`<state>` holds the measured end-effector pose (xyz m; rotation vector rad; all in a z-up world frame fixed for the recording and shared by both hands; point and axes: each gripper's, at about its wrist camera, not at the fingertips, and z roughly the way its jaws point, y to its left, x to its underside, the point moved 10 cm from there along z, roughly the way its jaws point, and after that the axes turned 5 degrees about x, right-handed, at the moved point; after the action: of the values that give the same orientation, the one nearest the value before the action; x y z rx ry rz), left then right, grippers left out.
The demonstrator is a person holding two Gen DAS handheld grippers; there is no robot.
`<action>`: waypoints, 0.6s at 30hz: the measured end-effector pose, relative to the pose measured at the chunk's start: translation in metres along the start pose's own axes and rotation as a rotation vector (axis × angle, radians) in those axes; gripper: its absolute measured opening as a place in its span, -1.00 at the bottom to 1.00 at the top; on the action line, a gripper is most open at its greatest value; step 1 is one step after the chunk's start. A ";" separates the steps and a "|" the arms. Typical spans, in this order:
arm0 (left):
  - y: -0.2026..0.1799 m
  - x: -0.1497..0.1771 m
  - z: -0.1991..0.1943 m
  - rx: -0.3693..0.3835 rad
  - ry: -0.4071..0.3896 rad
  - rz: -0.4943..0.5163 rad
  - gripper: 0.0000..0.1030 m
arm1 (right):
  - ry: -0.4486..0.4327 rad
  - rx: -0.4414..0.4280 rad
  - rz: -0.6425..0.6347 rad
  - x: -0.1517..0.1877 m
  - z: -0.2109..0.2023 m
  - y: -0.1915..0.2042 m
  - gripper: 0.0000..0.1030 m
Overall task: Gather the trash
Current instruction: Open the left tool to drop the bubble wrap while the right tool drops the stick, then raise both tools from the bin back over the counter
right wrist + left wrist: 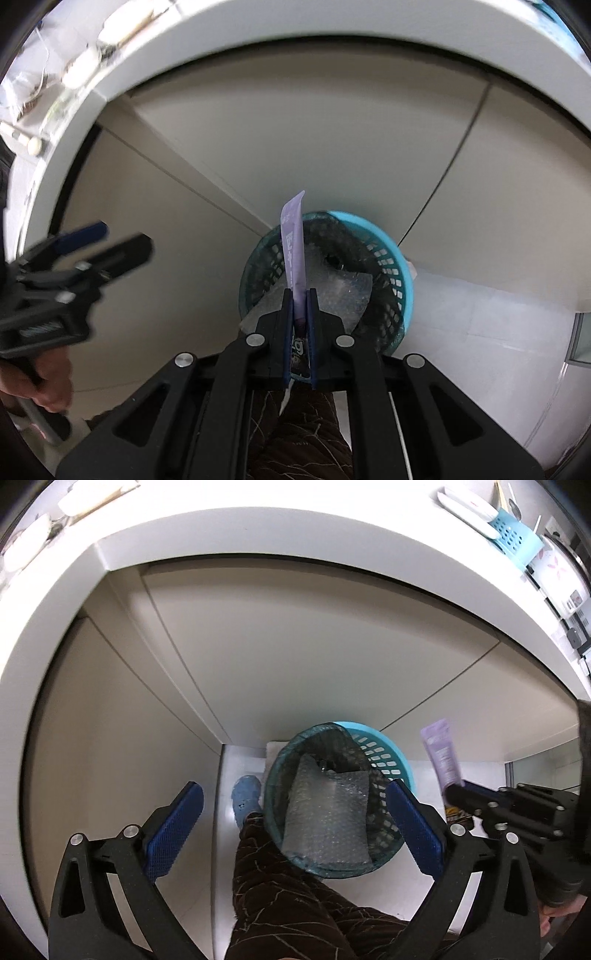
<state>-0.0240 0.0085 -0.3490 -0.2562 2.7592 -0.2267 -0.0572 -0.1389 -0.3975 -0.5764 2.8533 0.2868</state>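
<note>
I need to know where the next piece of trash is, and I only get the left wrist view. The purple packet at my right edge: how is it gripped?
Observer: The right gripper is shut on the purple packet, its pads clamping the lower end.
Operator: Is it over the bin?
Observer: In the right wrist view the packet lines up with the left part of the blue basket.
Operator: And my own gripper from outside?
Observer: The left gripper is open with nothing between its fingers, off to the left of the basket.

Left tool (96,240) motion-blurred; countertop clutter (85,55) too smeared to identify.
</note>
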 end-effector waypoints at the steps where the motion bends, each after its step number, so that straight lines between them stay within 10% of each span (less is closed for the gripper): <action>1: 0.001 0.000 -0.001 -0.002 0.003 -0.003 0.88 | 0.012 0.008 -0.013 0.001 0.005 0.003 -0.84; 10: 0.009 0.004 0.001 -0.018 0.023 -0.018 0.88 | 0.039 0.035 -0.038 0.004 0.017 0.007 -0.37; 18: -0.005 0.001 0.004 0.003 0.022 -0.011 0.88 | -0.061 0.071 0.046 -0.016 -0.021 -0.013 0.55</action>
<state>-0.0224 0.0032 -0.3516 -0.2698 2.7792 -0.2379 -0.0414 -0.1494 -0.3751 -0.4810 2.8079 0.2055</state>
